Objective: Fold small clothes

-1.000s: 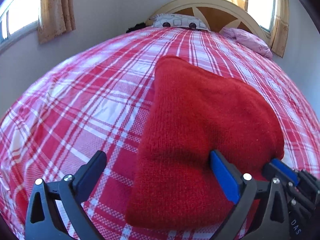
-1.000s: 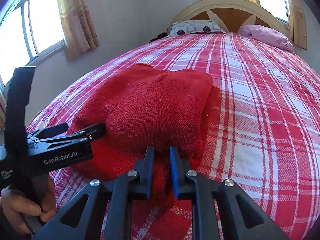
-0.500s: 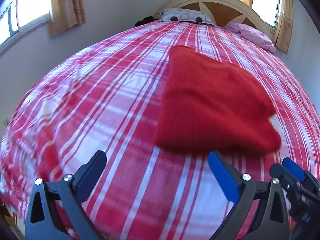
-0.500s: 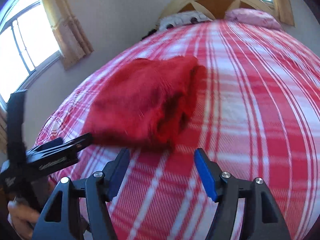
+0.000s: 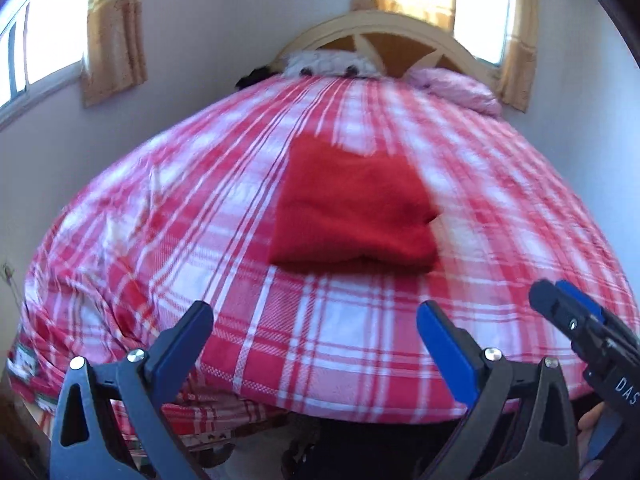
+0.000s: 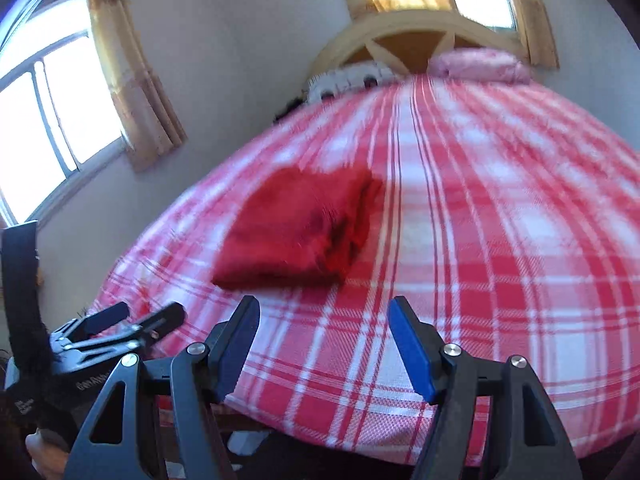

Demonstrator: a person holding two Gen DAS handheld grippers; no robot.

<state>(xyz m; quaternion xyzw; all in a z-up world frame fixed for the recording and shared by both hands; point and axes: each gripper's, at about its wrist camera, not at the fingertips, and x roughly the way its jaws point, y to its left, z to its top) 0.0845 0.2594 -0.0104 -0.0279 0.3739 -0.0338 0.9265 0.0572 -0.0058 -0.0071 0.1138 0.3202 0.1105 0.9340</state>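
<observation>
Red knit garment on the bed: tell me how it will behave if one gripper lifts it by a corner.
The red knit garment looks soft and folded in layers, so it would probably droop and unfold. Its fuzzy knit likely grips the pads rather than slipping. It probably weighs little.

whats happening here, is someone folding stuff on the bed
Yes. A person holds a two-finger gripper in each hand over a bed with a red plaid blanket. A folded red knitted garment lies on the blanket, and neither gripper touches it. The left gripper is open and empty. The right gripper has just opened its jaws, with nothing between them. Both sit near the foot of the bed, short of the garment, so the fold looks finished.
</observation>
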